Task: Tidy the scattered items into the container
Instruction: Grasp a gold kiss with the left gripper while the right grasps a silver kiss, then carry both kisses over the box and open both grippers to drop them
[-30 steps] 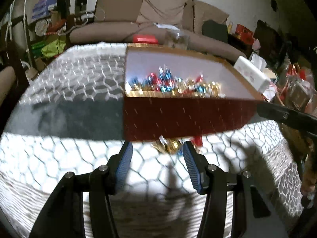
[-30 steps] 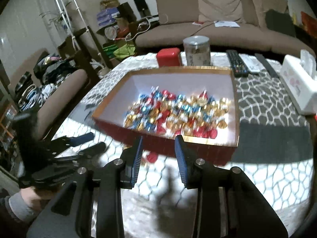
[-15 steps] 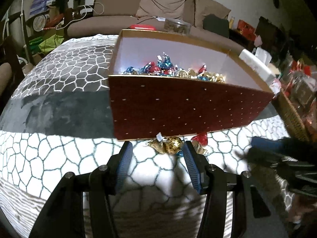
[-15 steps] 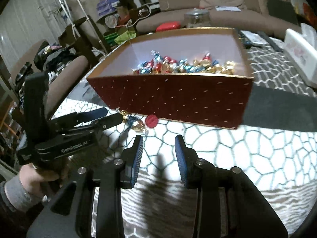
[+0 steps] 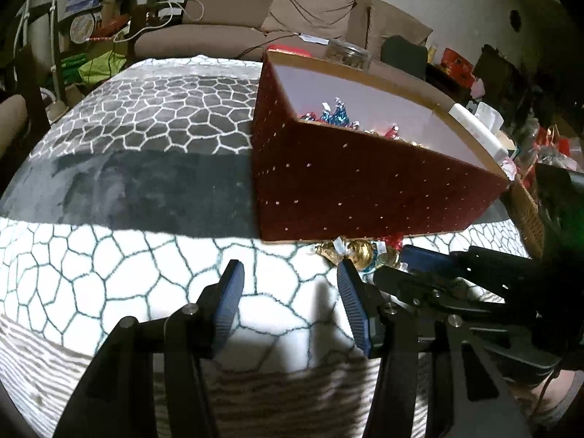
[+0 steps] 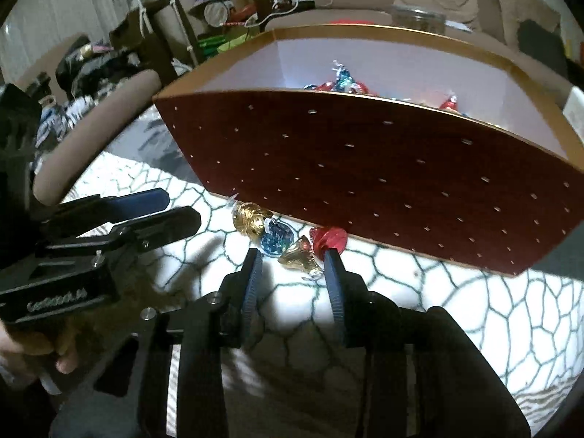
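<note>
A dark red box [image 5: 365, 189] [image 6: 365, 168] with a gold rim holds many foil-wrapped candies. Several loose candies lie on the cloth against its near wall: a gold one [image 6: 250, 217], a blue one [image 6: 276, 239], a second gold one [image 6: 300, 257] and a red one [image 6: 328, 239]; they also show in the left wrist view [image 5: 359, 250]. My right gripper [image 6: 292, 259] is open, low over the cloth, with the second gold candy between its tips. My left gripper [image 5: 288, 272] is open and empty, just left of the candies.
The table has a grey and white web-patterned cloth [image 5: 109, 255]. A sofa [image 5: 255, 29] stands behind it. A glass jar [image 5: 346, 53] and a white tissue box [image 5: 478, 124] stand beyond the box. A wicker basket [image 5: 525, 211] is at the right.
Both grippers have dropped low and moved in toward the loose candies at the box's near wall. The right gripper's tips now flank a gold candy. Both stay open.
</note>
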### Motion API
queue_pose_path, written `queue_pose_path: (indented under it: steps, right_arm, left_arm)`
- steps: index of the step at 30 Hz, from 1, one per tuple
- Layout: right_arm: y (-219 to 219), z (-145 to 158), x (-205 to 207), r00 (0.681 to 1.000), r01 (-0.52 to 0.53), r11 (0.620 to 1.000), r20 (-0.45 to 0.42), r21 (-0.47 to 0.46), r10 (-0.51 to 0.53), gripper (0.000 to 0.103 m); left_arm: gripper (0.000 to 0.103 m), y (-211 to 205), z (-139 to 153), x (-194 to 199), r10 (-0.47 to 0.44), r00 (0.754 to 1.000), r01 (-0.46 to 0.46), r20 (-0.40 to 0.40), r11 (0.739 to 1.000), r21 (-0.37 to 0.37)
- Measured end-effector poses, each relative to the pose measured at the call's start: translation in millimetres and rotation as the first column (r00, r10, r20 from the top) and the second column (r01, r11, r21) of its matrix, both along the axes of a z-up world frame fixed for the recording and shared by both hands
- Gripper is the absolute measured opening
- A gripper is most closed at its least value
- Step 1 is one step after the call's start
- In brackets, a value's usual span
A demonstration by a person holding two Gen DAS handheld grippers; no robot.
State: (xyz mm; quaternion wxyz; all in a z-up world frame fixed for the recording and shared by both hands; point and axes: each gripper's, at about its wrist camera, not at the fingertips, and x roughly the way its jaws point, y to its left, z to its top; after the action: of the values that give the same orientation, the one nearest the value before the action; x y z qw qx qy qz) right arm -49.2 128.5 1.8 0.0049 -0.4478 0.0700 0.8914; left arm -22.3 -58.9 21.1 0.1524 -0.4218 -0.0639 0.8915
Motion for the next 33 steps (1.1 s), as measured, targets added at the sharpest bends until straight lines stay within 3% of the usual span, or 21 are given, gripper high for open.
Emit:
queue_pose_path:
  steps: [2, 4, 10, 15, 19, 22, 23, 24, 33]
  right_arm:
    - [-5, -1, -1, 1.000, -0.001, 0.999, -0.001, 0.035, 0.001, 0.035]
    - [-7, -3, 1, 1.000, -0.008, 0.998, 0.003, 0.063, 0.008, 0.025]
    - [5, 8, 18, 1.000, -0.008, 1.000, 0.009, 0.008, 0.008, 0.025]
    - [23, 26, 41, 1.000, 0.008, 0.998, 0.010, -0.058, -0.008, 0.025]
    - [30, 36, 61, 1.000, 0.015, 0.997, -0.005, -0.080, -0.015, 0.025]
    - [33, 35, 69, 1.000, 0.023, 0.996, -0.005, -0.086, -0.023, 0.025]
    - [33, 34, 71, 1.000, 0.026, 0.996, -0.003, -0.089, -0.027, 0.025]
    - [35, 33, 71, 1.000, 0.030, 0.995, 0.001, -0.092, -0.030, 0.025]
    - [40, 34, 75, 0.999, 0.043, 0.994, -0.010, -0.104, -0.045, 0.025]
  left_arm:
    - [0.053, -1, -1, -1, 0.003, 1.000, -0.003, 0.000, 1.000, 0.009]
    - [0.053, -1, 0, -1, 0.001, 1.000, -0.001, -0.002, 1.000, 0.013]
    - [0.053, 9, 3, 4, -0.048, 0.999, 0.048, -0.014, 0.999, 0.025]
    - [0.053, 32, -2, 7, -0.109, 0.994, 0.108, -0.017, 0.993, -0.048]
    - [0.053, 46, -3, 5, -0.124, 0.992, 0.122, -0.018, 0.991, -0.056]
    - [0.053, 57, -7, 3, -0.112, 0.993, 0.109, -0.024, 0.988, -0.107]
    - [0.042, 59, -10, 2, -0.107, 0.994, 0.104, -0.019, 0.988, -0.117]
    - [0.025, 59, -12, 2, -0.106, 0.994, 0.104, -0.015, 0.987, -0.119]
    - [0.023, 40, -10, 7, -0.086, 0.996, 0.086, -0.004, 0.996, -0.036]
